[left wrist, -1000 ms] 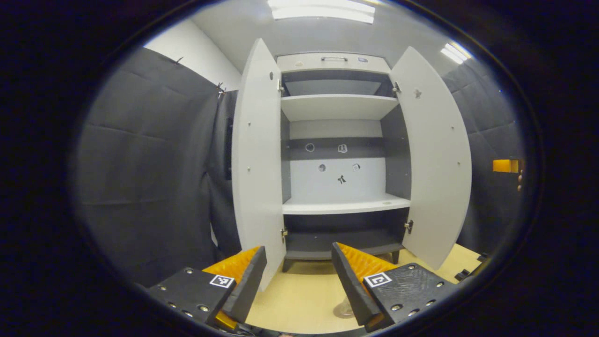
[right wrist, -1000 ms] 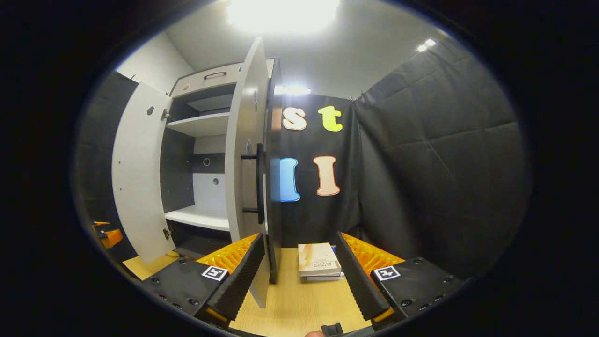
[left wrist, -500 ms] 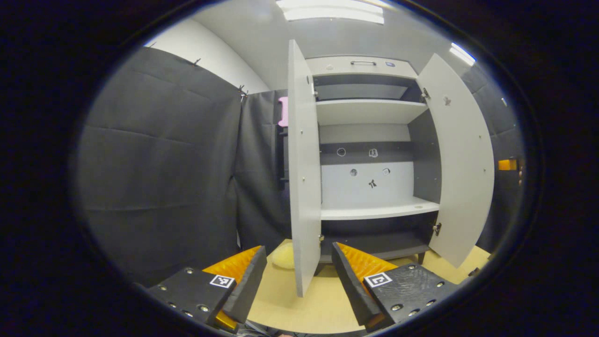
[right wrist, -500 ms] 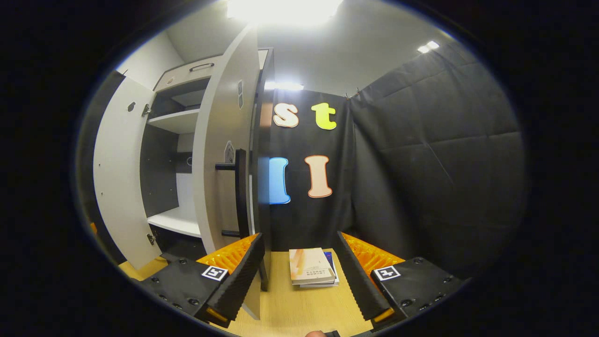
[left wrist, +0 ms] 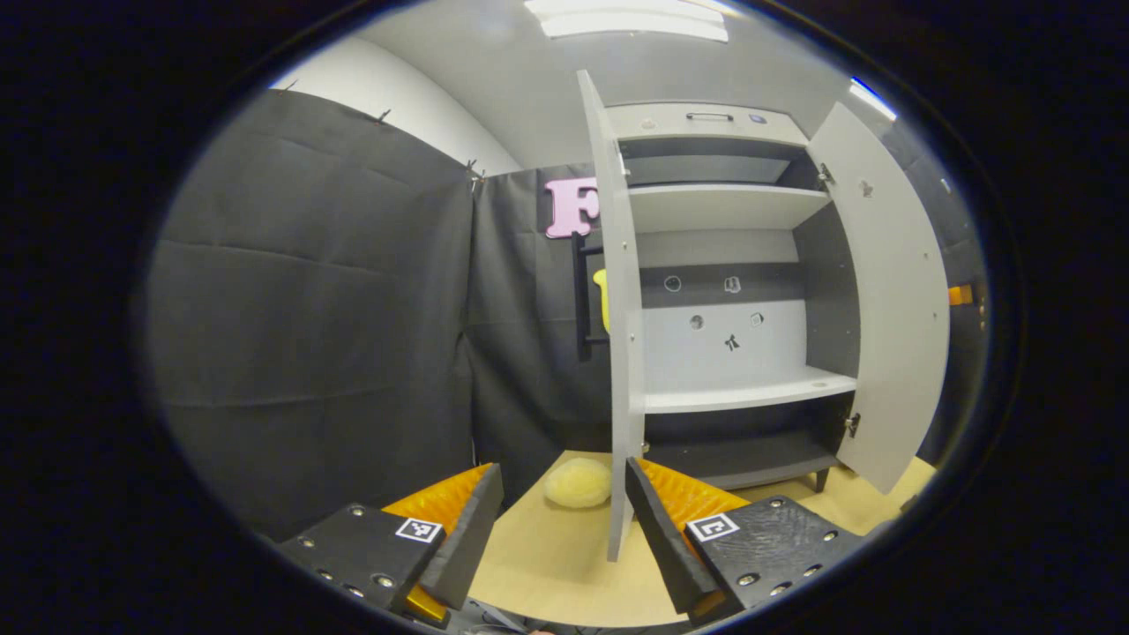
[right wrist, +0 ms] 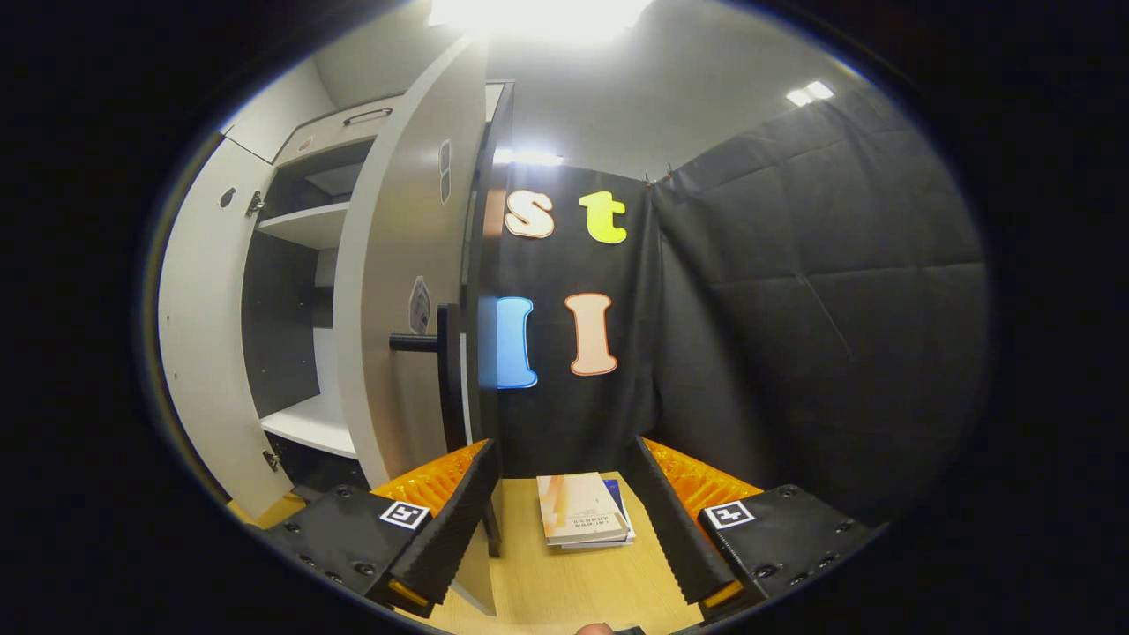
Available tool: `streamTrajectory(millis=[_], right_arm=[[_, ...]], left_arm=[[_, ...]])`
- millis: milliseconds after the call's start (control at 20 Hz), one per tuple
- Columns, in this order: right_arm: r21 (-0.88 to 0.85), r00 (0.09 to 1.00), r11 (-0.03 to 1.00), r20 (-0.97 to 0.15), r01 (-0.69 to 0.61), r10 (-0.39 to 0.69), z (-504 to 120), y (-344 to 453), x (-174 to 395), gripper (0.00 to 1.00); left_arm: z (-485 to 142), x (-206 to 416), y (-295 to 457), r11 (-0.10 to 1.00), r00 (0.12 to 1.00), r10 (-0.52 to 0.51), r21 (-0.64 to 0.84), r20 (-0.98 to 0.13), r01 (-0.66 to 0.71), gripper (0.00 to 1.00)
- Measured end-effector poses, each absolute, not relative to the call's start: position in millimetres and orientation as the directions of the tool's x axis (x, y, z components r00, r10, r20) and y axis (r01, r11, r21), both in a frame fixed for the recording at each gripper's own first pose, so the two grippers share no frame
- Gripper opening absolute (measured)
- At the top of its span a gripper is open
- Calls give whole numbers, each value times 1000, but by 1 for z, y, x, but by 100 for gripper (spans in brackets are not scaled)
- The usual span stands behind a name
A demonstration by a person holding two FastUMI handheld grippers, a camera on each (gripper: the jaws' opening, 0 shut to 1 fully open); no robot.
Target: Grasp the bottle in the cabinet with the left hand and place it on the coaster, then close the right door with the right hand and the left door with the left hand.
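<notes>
Right door [right wrist: 388, 291], pale grey, black-handled, ajar.

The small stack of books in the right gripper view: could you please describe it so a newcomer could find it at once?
Start at the tall cabinet and its right door, which stands open. Just right of that door's lower edge, the stack of books lies flat on the wooden table, before the black cloth wall. It is the one flat, pale-covered thing there.

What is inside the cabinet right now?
In the left gripper view the cabinet shows bare shelves, with small marks on its back panel and no bottle on them. The left door, seen edge-on, covers the left strip of the interior; the dark bottom compartment is hard to read.
</notes>
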State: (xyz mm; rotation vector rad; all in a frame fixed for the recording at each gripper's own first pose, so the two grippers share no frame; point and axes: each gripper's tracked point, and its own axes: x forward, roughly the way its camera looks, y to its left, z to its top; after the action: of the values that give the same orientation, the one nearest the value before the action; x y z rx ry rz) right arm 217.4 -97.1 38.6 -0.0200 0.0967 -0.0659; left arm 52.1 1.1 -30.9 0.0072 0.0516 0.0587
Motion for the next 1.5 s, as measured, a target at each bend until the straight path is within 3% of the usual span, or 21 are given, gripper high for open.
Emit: streamTrajectory(millis=[150,250,1050,1200,1250,1300,1500], right_arm=[[-43,993,996,-88,81,-84,41,-91,216,91],[-47,992,995,-89,84,-88,41,-87,214,95],[-12,992,997,-99,79,-80,39,-37,202,91],[-6,993,998,-101,67,-67,39,-24,201,95],[-7,993,998,-100,62,-62,39,-19,201,91],[-10,994,998,-98,55,-56,39,-13,202,95],[6,995,999,-94,33,-32,38,6,203,95]], left_arm=[[-33,58,14,998,996,65,10,-53,-64,85],[-33,62,20,998,997,63,9,-54,-62,85],[-47,102,32,999,998,-16,-35,-53,15,85],[-50,106,33,999,998,-34,-42,-51,32,85],[-51,106,35,998,998,-39,-45,-51,37,85],[-54,107,38,998,998,-43,-49,-54,40,85],[-60,111,51,998,997,-37,-52,-65,33,85]])
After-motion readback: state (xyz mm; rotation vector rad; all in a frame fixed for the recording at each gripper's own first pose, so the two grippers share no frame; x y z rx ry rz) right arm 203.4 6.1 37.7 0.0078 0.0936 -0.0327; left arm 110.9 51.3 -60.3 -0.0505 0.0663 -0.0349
